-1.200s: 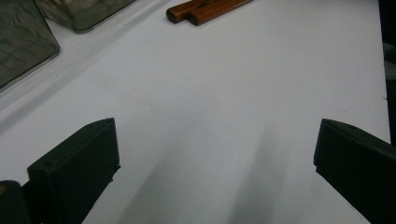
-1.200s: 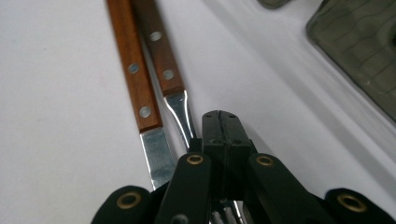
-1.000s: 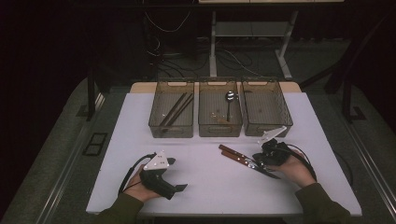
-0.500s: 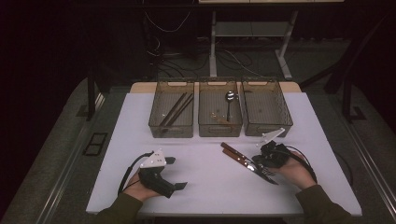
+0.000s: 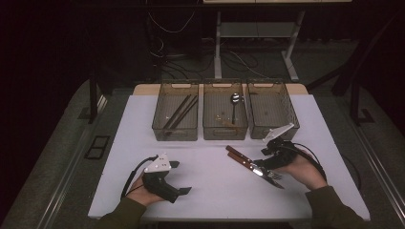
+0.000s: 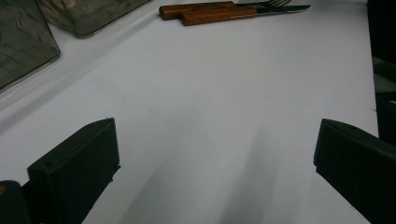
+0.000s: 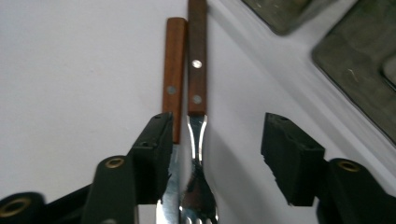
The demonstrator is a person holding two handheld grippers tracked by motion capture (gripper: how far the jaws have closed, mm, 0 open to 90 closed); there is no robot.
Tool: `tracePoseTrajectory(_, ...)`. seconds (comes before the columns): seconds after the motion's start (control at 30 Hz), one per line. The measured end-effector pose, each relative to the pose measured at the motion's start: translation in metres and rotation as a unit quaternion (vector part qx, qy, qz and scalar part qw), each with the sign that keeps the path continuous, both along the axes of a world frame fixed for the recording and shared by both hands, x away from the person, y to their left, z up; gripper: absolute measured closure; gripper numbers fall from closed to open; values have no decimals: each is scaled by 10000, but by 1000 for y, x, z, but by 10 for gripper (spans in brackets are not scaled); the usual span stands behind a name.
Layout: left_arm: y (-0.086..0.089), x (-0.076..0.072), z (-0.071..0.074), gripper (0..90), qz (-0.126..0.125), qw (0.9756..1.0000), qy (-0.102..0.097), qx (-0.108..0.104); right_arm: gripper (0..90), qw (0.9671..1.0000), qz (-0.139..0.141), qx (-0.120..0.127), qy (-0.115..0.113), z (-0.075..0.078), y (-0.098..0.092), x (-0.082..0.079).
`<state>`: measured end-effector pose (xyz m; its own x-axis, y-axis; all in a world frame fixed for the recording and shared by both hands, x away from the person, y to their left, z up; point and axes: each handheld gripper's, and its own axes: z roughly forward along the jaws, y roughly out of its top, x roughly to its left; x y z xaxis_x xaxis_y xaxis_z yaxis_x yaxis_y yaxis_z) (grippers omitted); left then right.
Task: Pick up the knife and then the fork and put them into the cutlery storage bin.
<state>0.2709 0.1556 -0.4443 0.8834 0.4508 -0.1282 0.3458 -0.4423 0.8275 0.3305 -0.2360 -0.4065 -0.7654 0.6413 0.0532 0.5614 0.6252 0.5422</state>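
A fork (image 7: pixel 197 56) and a knife (image 7: pixel 173 70), both with wooden handles, lie side by side on the white table (image 5: pixel 215 191). In the high view they lie at an angle right of centre, the fork (image 5: pixel 248 162) with its tines toward the near edge. My right gripper (image 7: pixel 217 140) is open and its jaws have just been opening. The fork's neck and the knife's blade lie between them, close to the left jaw, and the right jaw stands well apart. My left gripper (image 5: pixel 181 177) rests at the front left, open with nothing between its fingers (image 6: pixel 74 172).
Three clear bins stand in a row at the back. The left bin (image 5: pixel 157 119) holds dark sticks, the middle bin (image 5: pixel 224 130) a spoon (image 5: pixel 234 102), and the right bin (image 5: pixel 292 119) sits just behind my right hand. Bare table lies between the grippers.
The right gripper's jaws have spread apart and let go of the knife and fork, which now lie flat. The left hand has stayed put.
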Motion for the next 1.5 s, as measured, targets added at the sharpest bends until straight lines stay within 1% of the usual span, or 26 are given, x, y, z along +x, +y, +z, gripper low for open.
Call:
tracePoseTrajectory(0.23,0,0,0,0,-9,10000,-4,1,366,9997,-73,-92,228,6,13,13)
tracePoseTrajectory(0.3,0,0,0,0,-10,10000,-6,-1,364,9992,-63,-137,364,7,17,18)
tracePoseTrajectory(0.33,0,0,0,0,-8,10000,-6,-3,365,9991,-59,-178,375,7,19,20)
tracePoseTrajectory(0.4,0,0,0,0,-14,10000,-10,-1,388,9987,-50,-260,440,8,23,24)
tracePoseTrajectory(0.57,0,0,0,0,-22,10000,-9,-2,501,9968,-58,-481,637,6,34,32)
tracePoseTrajectory(0.63,0,0,1,0,-20,10000,-8,-8,546,9956,-6,-587,726,5,38,35)
tracePoseTrajectory(0.73,0,-1,1,0,-23,10000,-12,-8,603,9933,150,-807,813,2,45,38)
tracePoseTrajectory(0.8,0,-1,1,0,-29,10000,-15,-8,628,9916,182,-936,871,0,49,39)
tracePoseTrajectory(0.83,0,-1,1,0,-26,10000,-12,-11,638,9910,239,-1017,832,-2,50,41)
tracePoseTrajectory(0.87,0,-1,1,0,-26,10000,-11,-10,650,9903,257,-1058,860,-2,51,41)
tracePoseTrajectory(1.07,0,-1,1,0,-28,10000,-11,-12,681,9876,371,-1214,925,-5,57,43)
tracePoseTrajectory(1.3,-1,-1,1,0,-25,10000,-9,-14,721,9852,456,-1331,983,-9,59,44)
tracePoseTrajectory(1.4,-1,-1,1,0,-25,10000,-8,-12,726,9848,466,-1355,985,-9,61,45)
tracePoseTrajectory(1.5,-1,-1,1,0,-21,10000,-10,-14,727,9836,473,-1422,1007,-11,63,46)
